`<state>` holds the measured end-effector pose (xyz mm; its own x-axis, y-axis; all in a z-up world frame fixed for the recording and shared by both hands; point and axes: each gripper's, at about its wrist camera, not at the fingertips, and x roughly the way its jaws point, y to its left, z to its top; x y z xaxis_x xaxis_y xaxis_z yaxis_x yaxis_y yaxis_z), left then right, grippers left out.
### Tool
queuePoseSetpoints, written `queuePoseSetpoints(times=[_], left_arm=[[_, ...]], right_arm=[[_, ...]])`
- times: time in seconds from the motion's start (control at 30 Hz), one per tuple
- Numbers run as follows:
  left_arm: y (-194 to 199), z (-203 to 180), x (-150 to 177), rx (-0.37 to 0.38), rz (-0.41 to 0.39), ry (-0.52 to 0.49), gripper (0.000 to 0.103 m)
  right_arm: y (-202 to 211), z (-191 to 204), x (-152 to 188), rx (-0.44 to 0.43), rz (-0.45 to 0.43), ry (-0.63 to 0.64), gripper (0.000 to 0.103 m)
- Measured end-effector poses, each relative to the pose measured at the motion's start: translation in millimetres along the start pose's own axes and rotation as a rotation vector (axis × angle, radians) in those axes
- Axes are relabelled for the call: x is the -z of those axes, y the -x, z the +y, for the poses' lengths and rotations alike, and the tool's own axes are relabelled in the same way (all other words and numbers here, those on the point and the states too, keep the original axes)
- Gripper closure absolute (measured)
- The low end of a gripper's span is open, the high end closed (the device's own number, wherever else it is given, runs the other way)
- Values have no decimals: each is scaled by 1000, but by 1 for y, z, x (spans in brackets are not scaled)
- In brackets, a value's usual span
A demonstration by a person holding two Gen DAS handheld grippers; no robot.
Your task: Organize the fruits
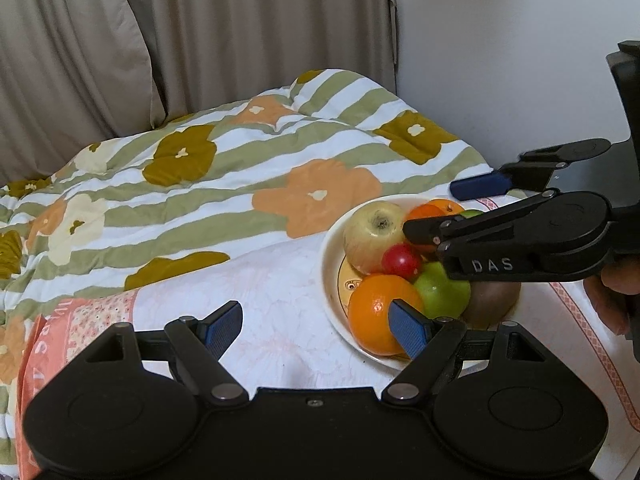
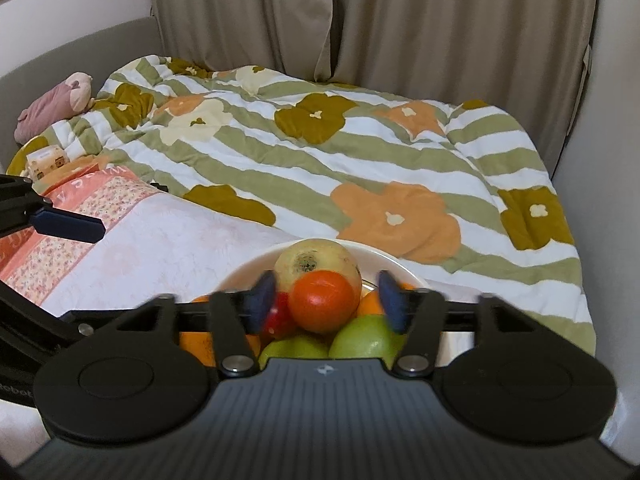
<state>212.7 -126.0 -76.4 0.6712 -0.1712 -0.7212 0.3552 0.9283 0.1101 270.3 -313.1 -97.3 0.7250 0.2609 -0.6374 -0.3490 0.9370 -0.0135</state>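
Note:
A white bowl (image 1: 332, 264) of fruit sits on a pale pink cloth. It holds a yellowish apple (image 1: 374, 236), a small red fruit (image 1: 401, 260), an orange (image 1: 380, 312), a green apple (image 1: 440, 292), a brown kiwi (image 1: 496, 304) and an orange-red fruit (image 1: 424, 212). My right gripper (image 2: 326, 300) hangs over the bowl (image 2: 248, 268), open. The orange-red fruit (image 2: 322, 300) lies between its blurred pads, which stand clear of it. My left gripper (image 1: 316, 330) is open and holds nothing, just left of the bowl, its right finger in front of the orange.
A floral striped quilt (image 2: 360, 160) covers the bed behind the bowl. Beige curtains (image 2: 400, 20) and a white wall (image 1: 500, 60) stand beyond. A pink plush toy (image 2: 52, 104) lies at far left. A person's hand (image 1: 612, 292) holds the right gripper.

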Motion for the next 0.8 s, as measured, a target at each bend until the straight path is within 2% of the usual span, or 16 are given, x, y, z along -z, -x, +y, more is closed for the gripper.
queuePoseSetpoints(times=[0.2, 0.4, 0.53, 0.73, 0.8], left_arm=[[9, -4, 7, -10, -6, 2, 19], [33, -1, 9, -1, -42, 14, 19], [57, 5, 10, 13, -74, 54, 19], [113, 14, 14, 13, -149, 100, 19], [130, 18, 16, 4, -173, 114, 19]], right_arm=[[12, 4, 4, 2, -27, -2, 23], [42, 11, 1, 29, -64, -19, 23], [77, 20, -4, 55, -84, -55, 23], [143, 39, -10, 113, -131, -95, 22], [164, 46, -12, 133, -143, -107, 11]])
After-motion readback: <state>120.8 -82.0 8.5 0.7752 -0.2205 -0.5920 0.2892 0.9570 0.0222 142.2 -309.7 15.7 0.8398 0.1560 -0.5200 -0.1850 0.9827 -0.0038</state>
